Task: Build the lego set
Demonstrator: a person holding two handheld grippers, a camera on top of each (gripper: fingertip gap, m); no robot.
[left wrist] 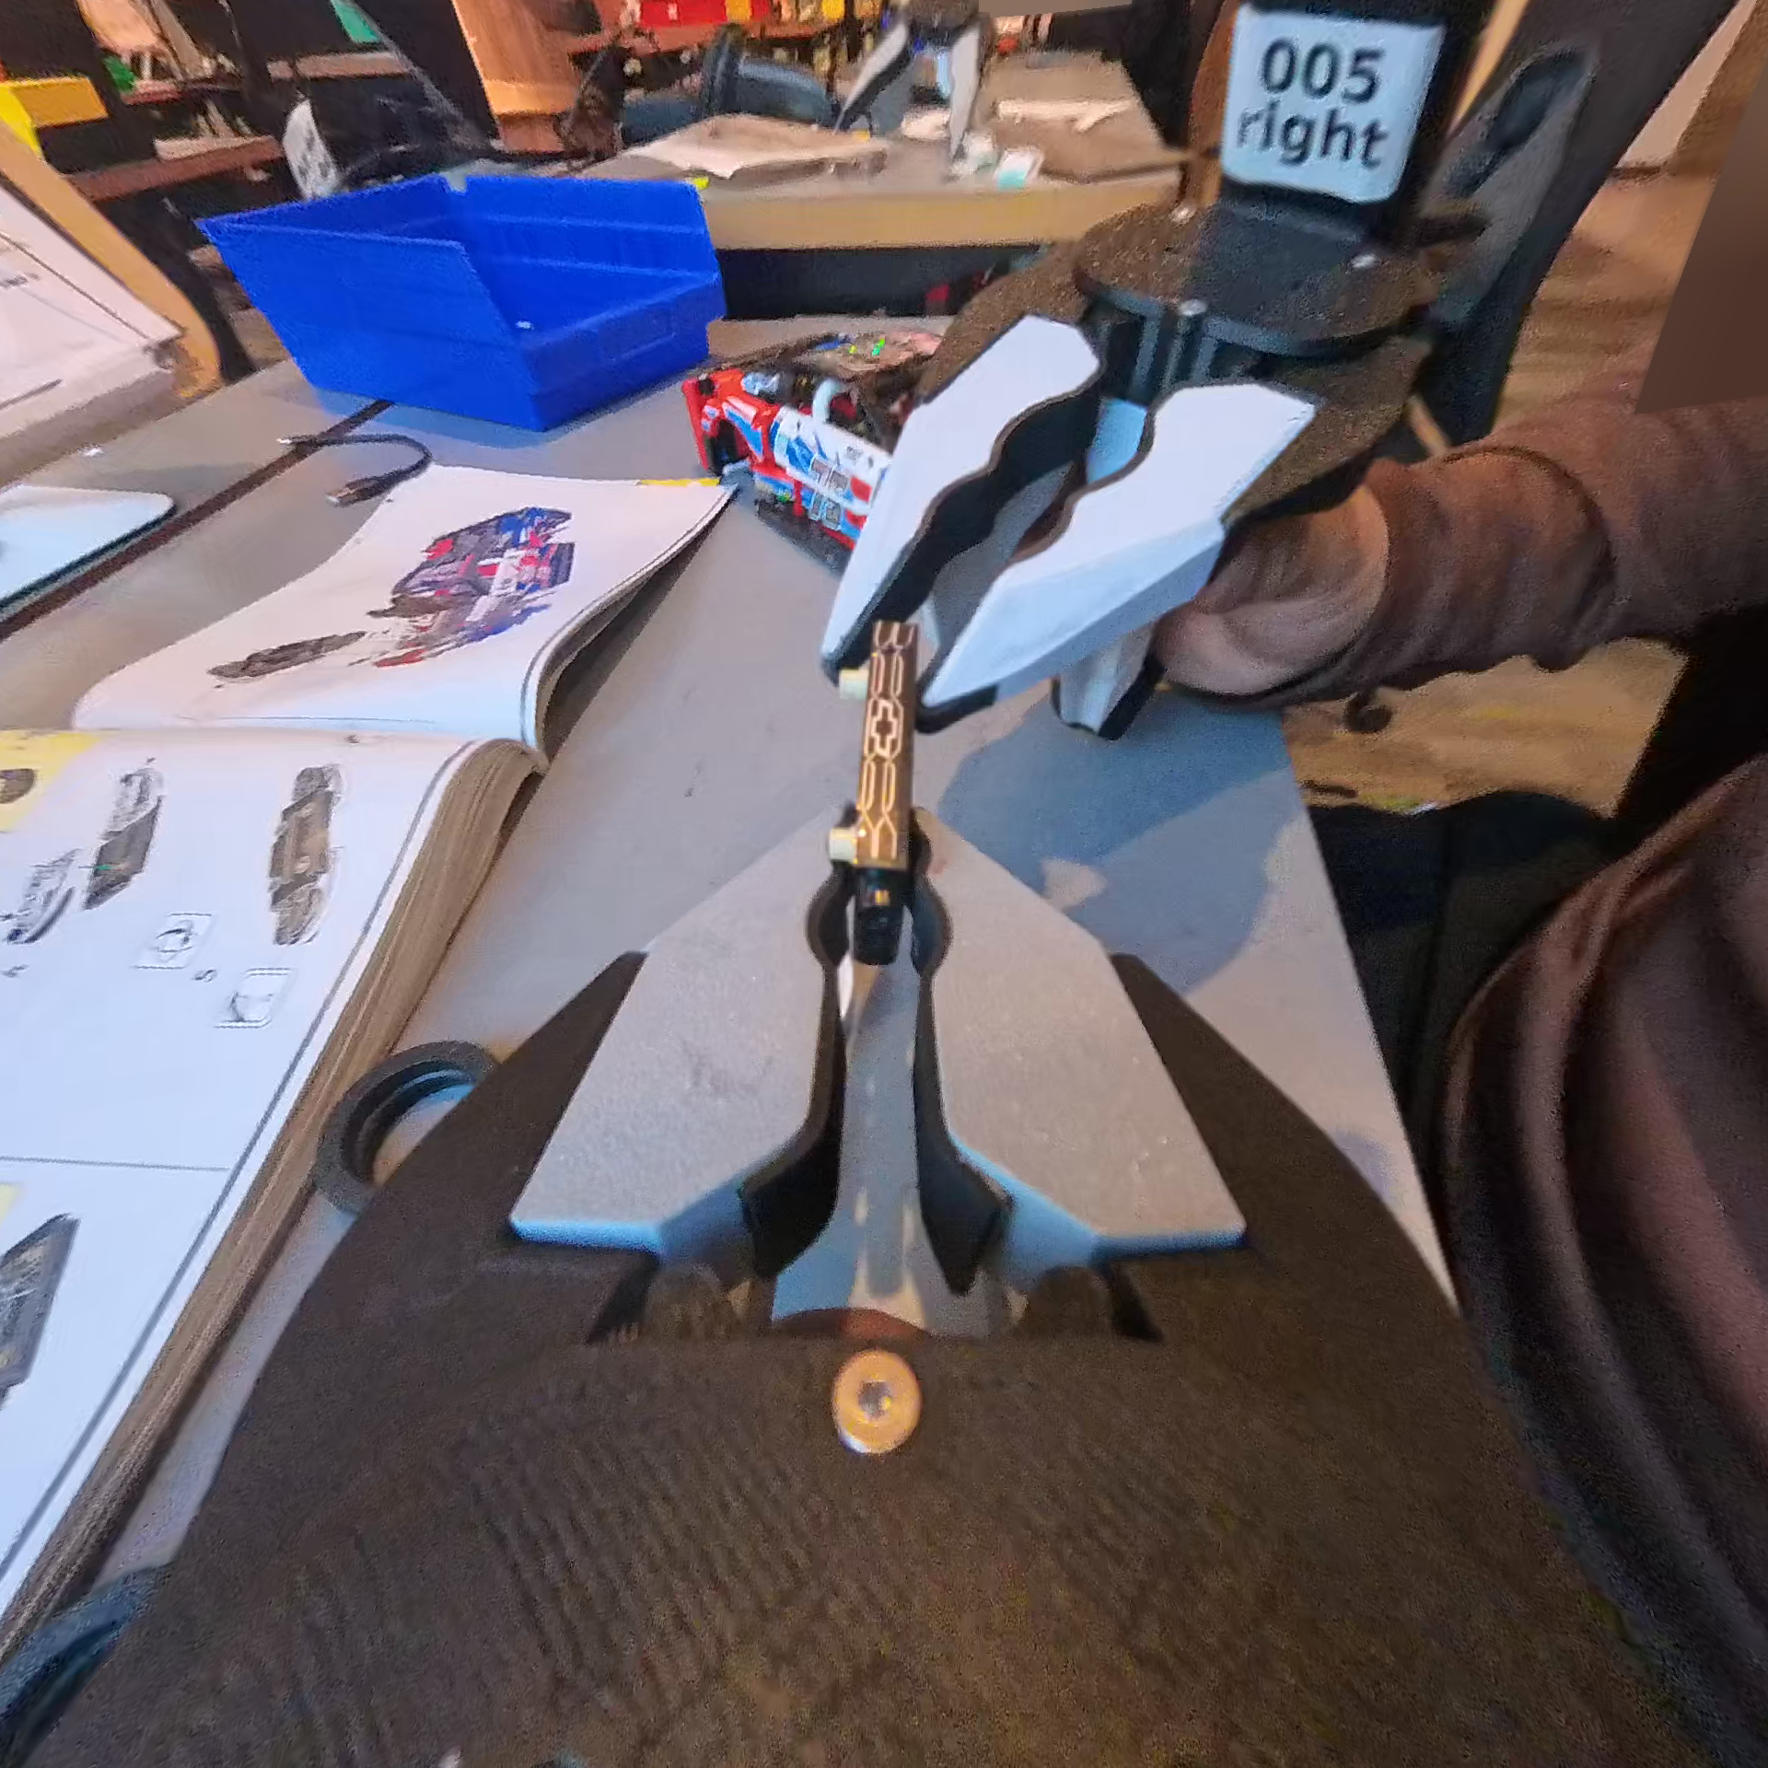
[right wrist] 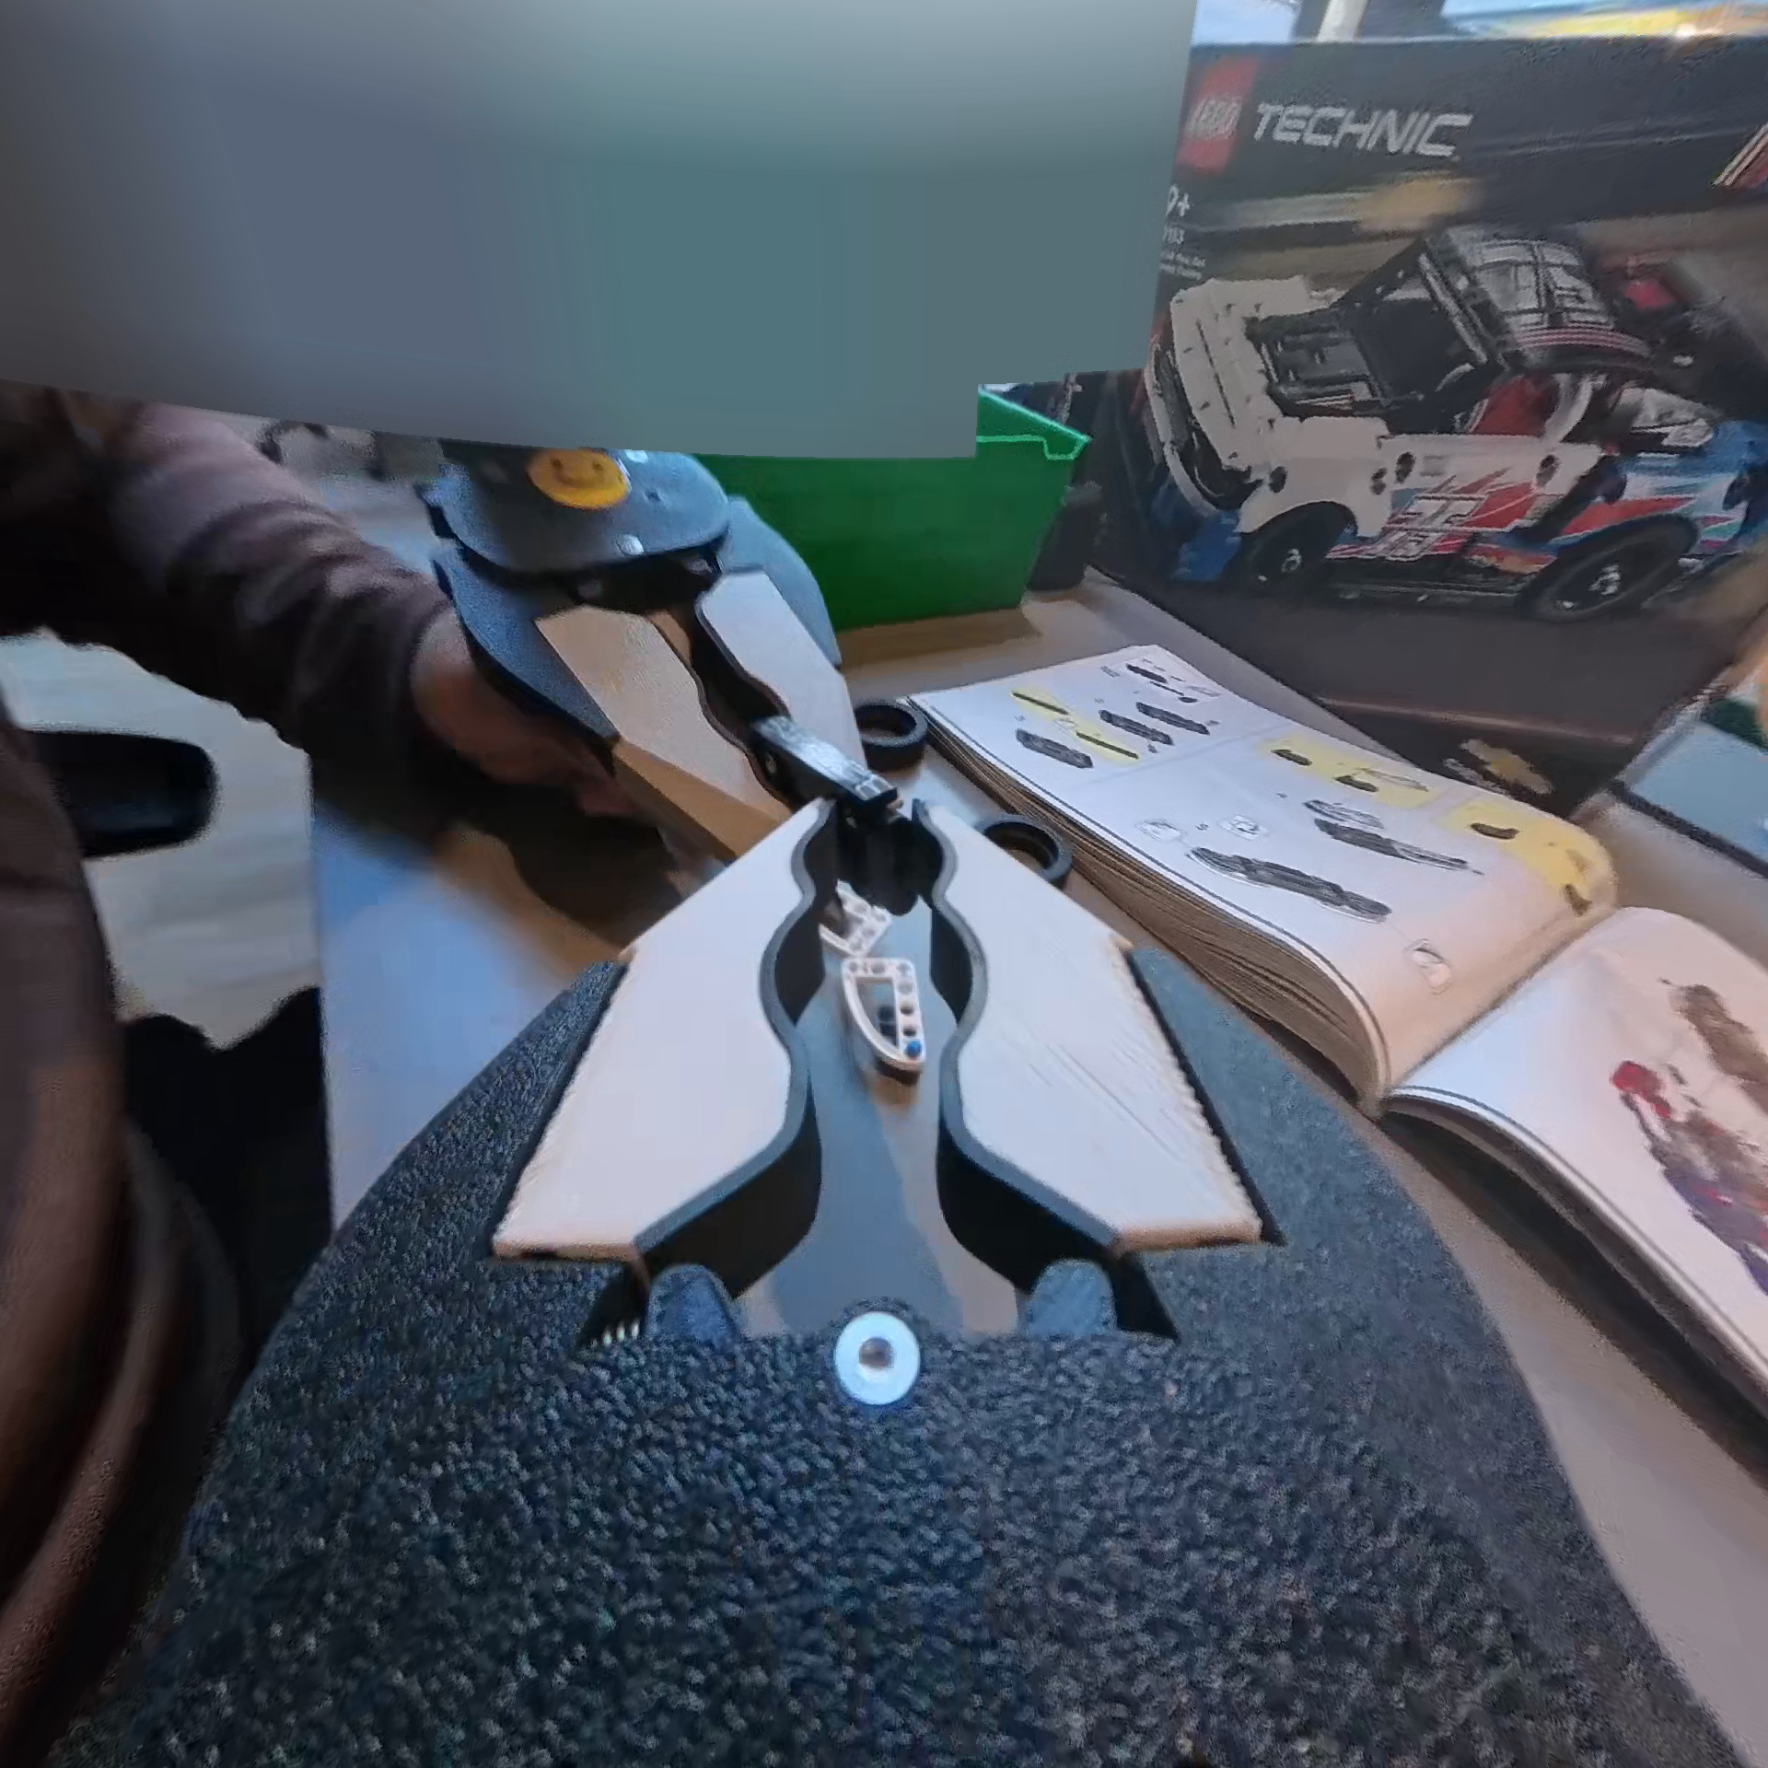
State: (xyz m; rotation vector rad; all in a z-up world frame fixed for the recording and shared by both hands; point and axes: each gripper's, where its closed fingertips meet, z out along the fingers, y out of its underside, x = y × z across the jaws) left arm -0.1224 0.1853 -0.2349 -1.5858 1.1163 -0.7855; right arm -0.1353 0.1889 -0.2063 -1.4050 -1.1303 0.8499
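A black Lego beam [left wrist: 885, 746] with a gold pattern and small white pins on its side is held in the air over the grey table [left wrist: 1100, 813]. My left gripper [left wrist: 878, 832] is shut on its lower end. My right gripper [left wrist: 890, 679] comes in from the upper right and is shut on its top end. In the right wrist view my right gripper [right wrist: 872, 813] grips the black piece [right wrist: 866, 847], and the left gripper [right wrist: 813, 775] meets it from the upper left. The partly built red, white and blue car [left wrist: 804, 450] stands behind.
An open instruction booklet [left wrist: 239, 861] lies at the left, also in the right wrist view [right wrist: 1244, 842]. A blue bin [left wrist: 459, 287] and a cable [left wrist: 373, 469] are behind it. White panels [right wrist: 885, 1014], black tyres [right wrist: 890, 732], a green bin [right wrist: 909, 536] and the set's box [right wrist: 1435, 383] are nearby. My left and right fingertips are right by each other.
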